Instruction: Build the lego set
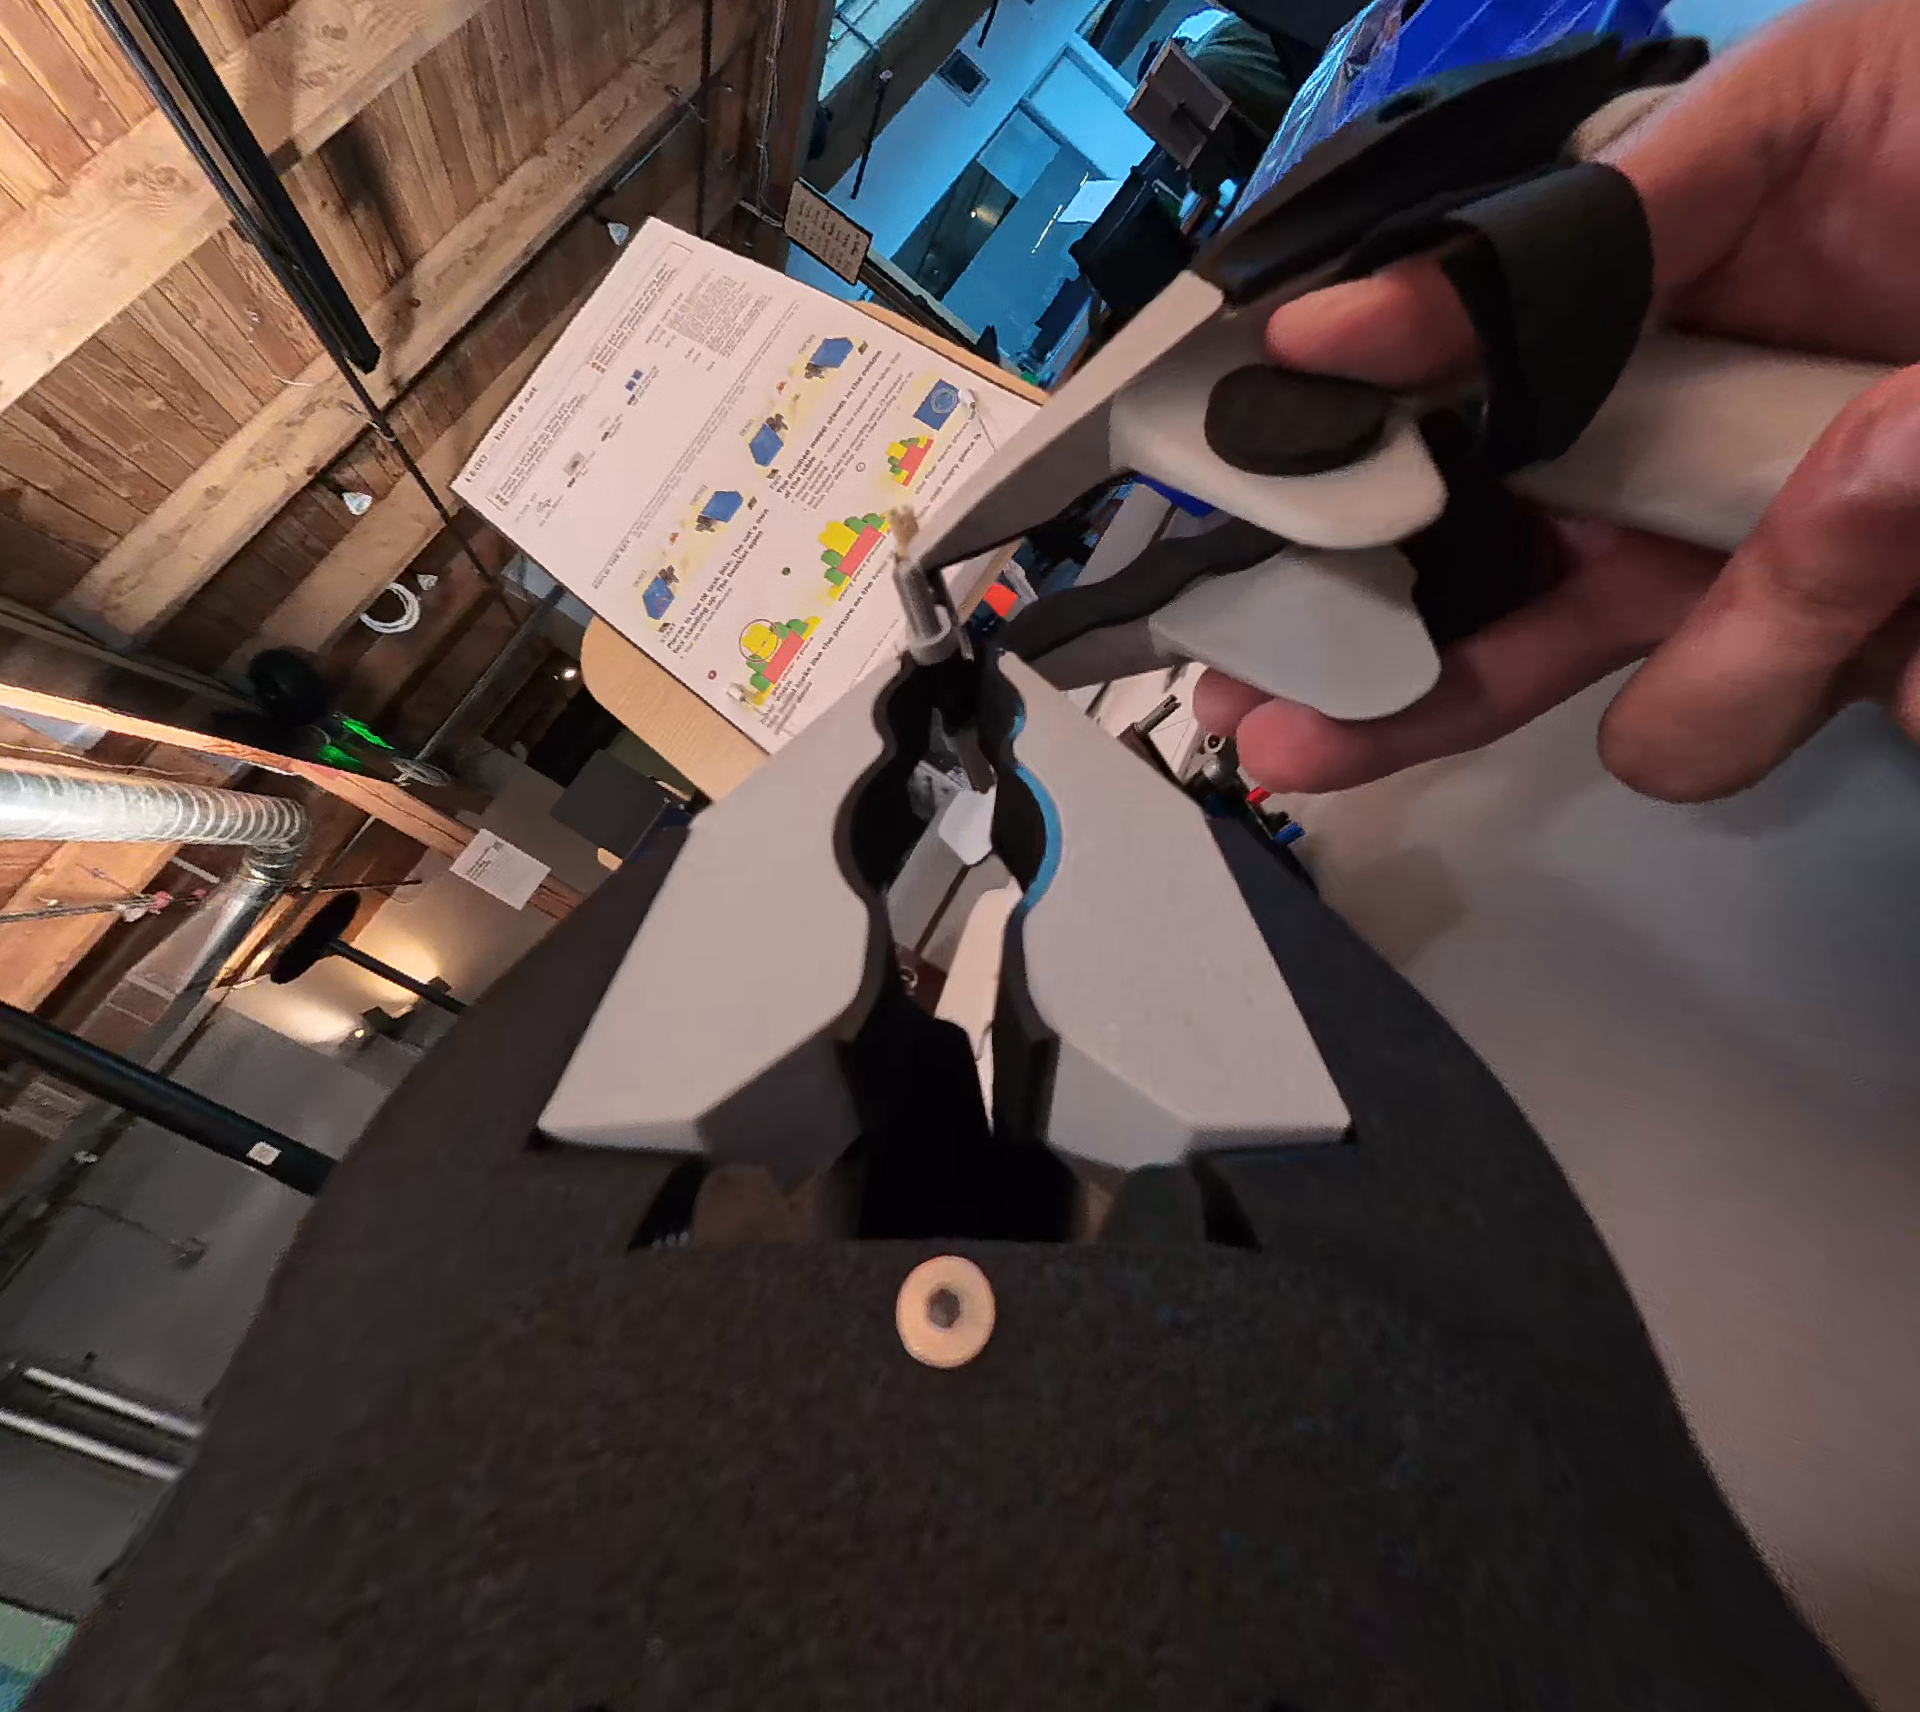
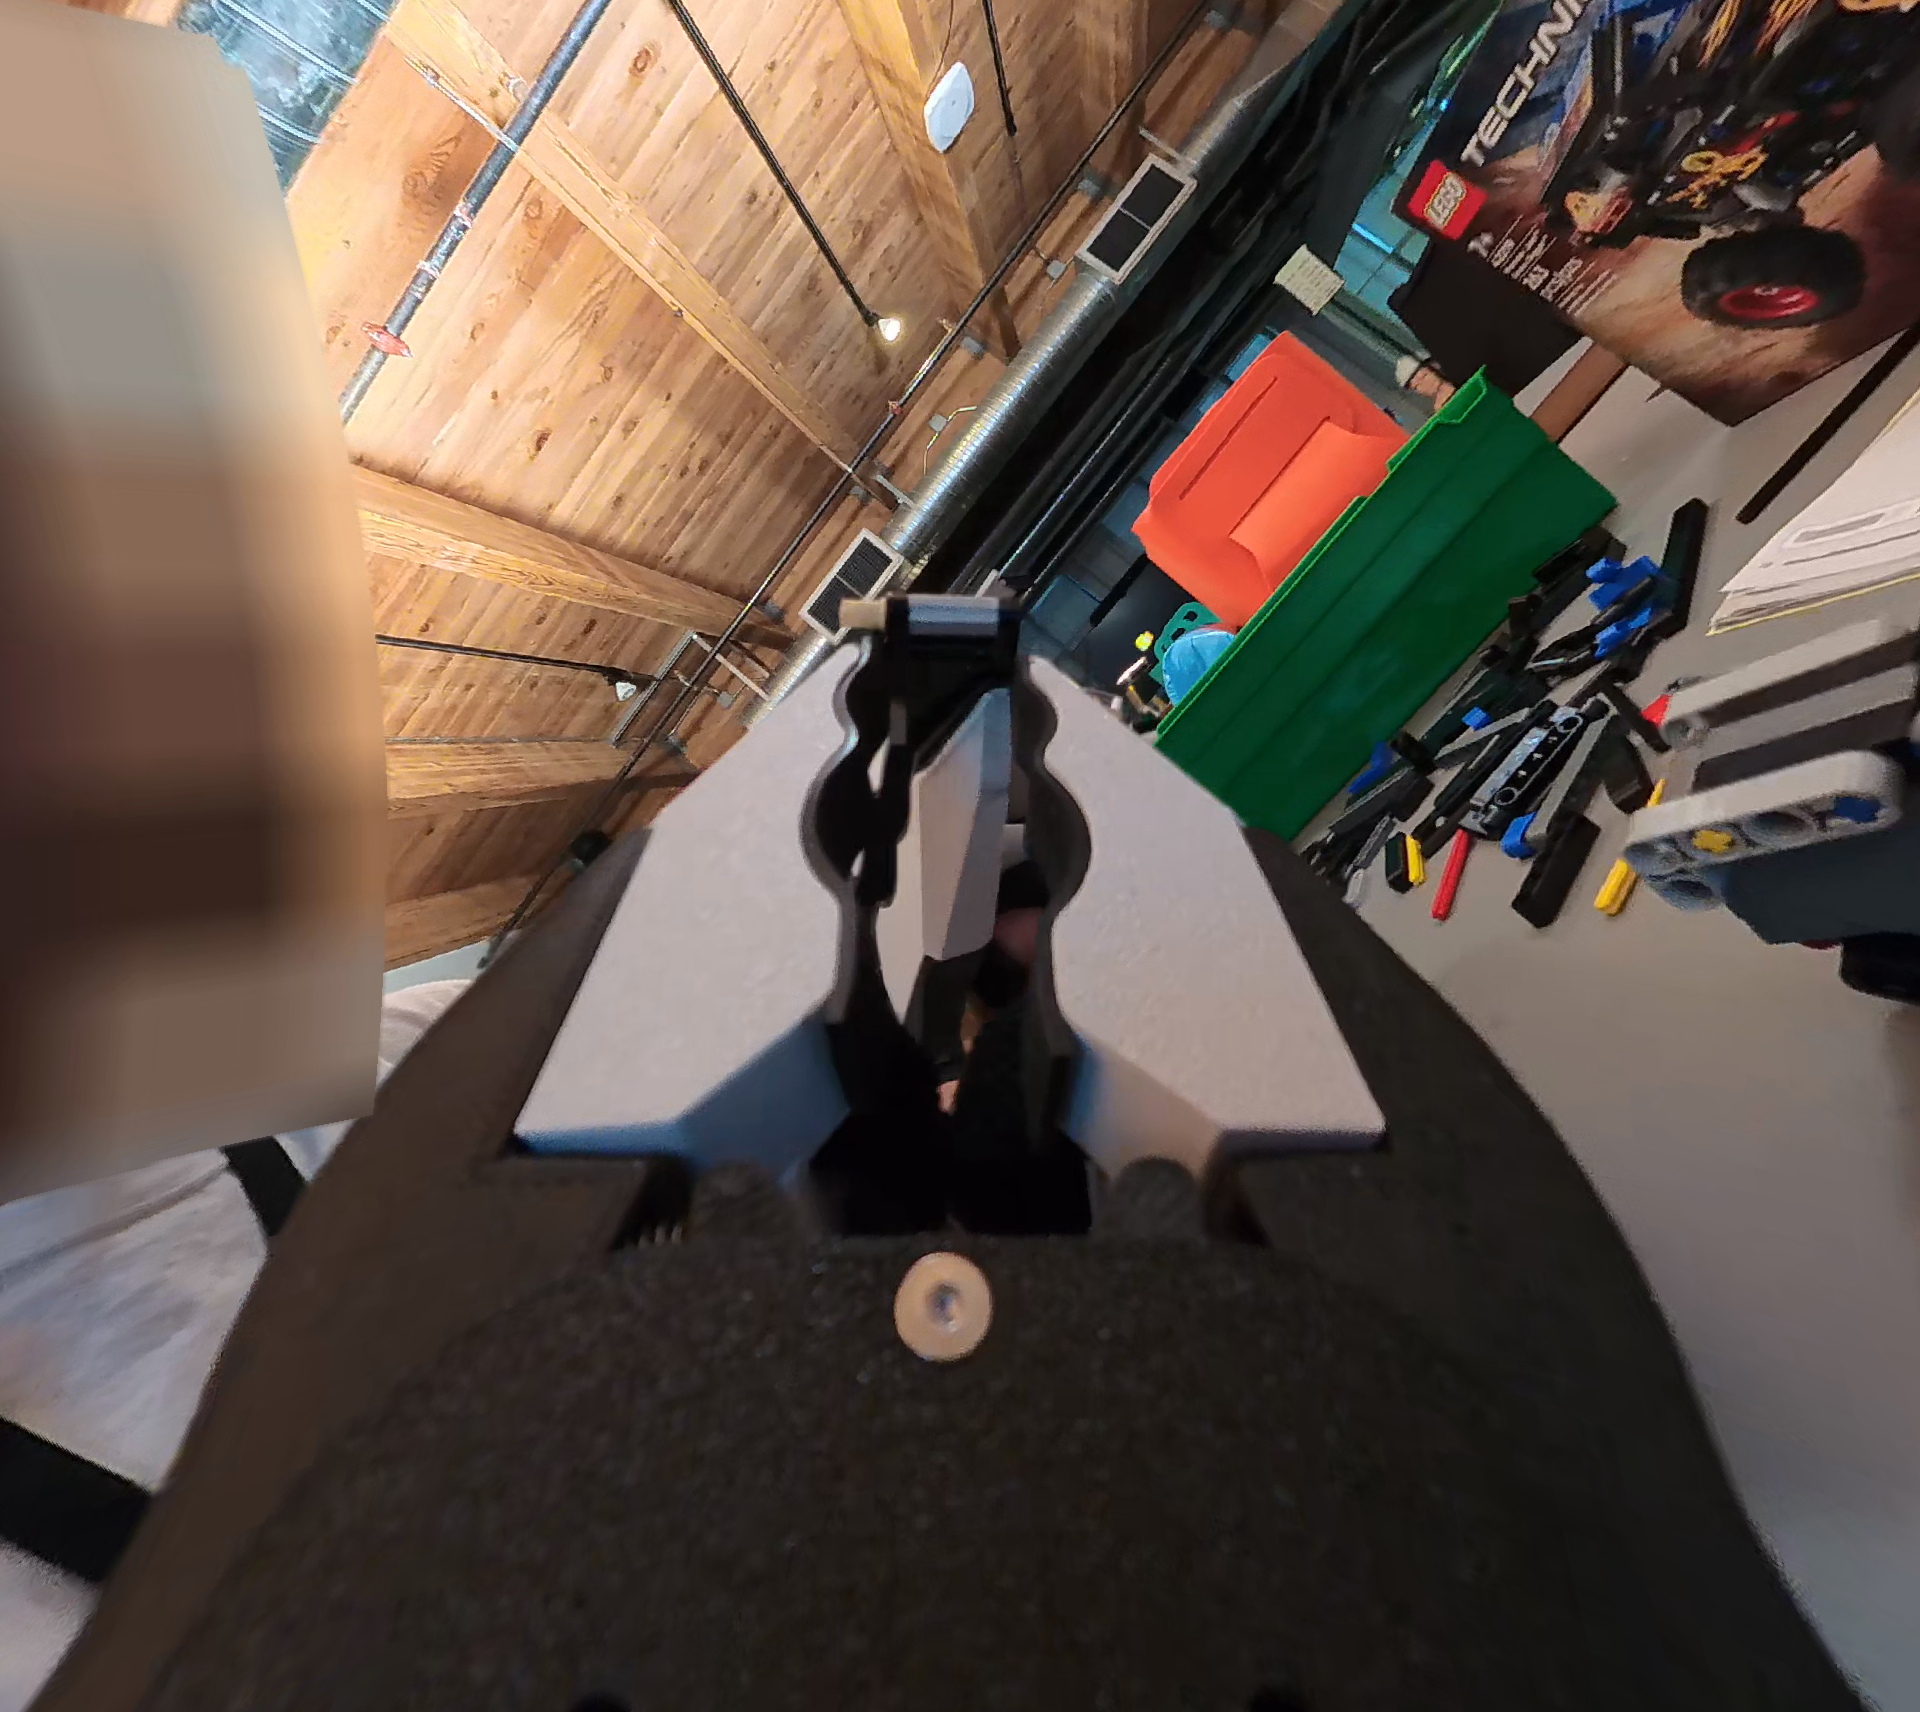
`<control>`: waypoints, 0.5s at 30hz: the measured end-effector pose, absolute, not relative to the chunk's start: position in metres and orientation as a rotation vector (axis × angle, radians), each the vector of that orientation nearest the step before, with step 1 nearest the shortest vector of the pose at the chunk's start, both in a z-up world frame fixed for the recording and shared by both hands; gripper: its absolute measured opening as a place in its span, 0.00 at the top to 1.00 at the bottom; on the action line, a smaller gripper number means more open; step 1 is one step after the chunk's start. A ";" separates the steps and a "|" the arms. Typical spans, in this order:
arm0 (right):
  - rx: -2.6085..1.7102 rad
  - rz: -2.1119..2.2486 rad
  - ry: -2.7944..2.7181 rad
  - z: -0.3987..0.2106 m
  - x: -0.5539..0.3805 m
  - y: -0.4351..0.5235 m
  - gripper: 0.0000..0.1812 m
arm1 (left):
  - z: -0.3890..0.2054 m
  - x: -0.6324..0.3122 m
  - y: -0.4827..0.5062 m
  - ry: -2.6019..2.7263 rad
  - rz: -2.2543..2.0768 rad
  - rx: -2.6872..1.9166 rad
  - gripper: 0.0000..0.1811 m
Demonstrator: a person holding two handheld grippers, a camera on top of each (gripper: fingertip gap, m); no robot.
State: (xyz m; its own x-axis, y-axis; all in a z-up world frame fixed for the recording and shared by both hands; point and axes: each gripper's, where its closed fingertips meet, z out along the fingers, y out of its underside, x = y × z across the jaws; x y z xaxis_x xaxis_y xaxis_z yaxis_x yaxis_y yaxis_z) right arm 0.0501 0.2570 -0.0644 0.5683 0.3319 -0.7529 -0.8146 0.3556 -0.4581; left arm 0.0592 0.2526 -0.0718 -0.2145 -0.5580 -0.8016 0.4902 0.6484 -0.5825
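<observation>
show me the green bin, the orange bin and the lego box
green bin [image 2: 1382, 623], right wrist view, long side wall
orange bin [image 2: 1257, 467], right wrist view, its broad face
lego box [image 2: 1662, 135], right wrist view, printed front

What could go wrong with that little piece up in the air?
The tiny pin is pinched only at the tips of both grippers, left and right, so it could slip out. They are held high above the table, so a dropped pin might bounce away or get lost among the loose pieces.
</observation>
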 end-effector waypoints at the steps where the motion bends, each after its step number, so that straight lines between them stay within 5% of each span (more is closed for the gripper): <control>1: -0.947 0.808 0.618 -0.066 0.052 0.257 0.87 | -0.073 0.061 0.253 1.516 -0.963 -0.069 0.96; 9: -1.197 0.431 0.674 -0.079 0.081 0.237 0.75 | -0.075 0.081 0.266 1.774 -1.762 -0.652 0.97; 15: -1.480 -0.095 0.545 -0.072 0.083 0.234 0.75 | -0.070 0.079 0.261 1.789 -2.396 -1.063 0.97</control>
State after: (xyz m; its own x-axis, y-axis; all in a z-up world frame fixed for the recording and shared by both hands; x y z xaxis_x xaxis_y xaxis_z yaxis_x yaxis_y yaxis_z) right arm 0.0832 0.2341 -0.0719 0.8763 -0.3863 -0.2879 -0.2657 0.1110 -0.9576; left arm 0.0785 0.2606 -0.0702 -0.7752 -0.3536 0.5235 -0.4016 -0.3639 -0.8404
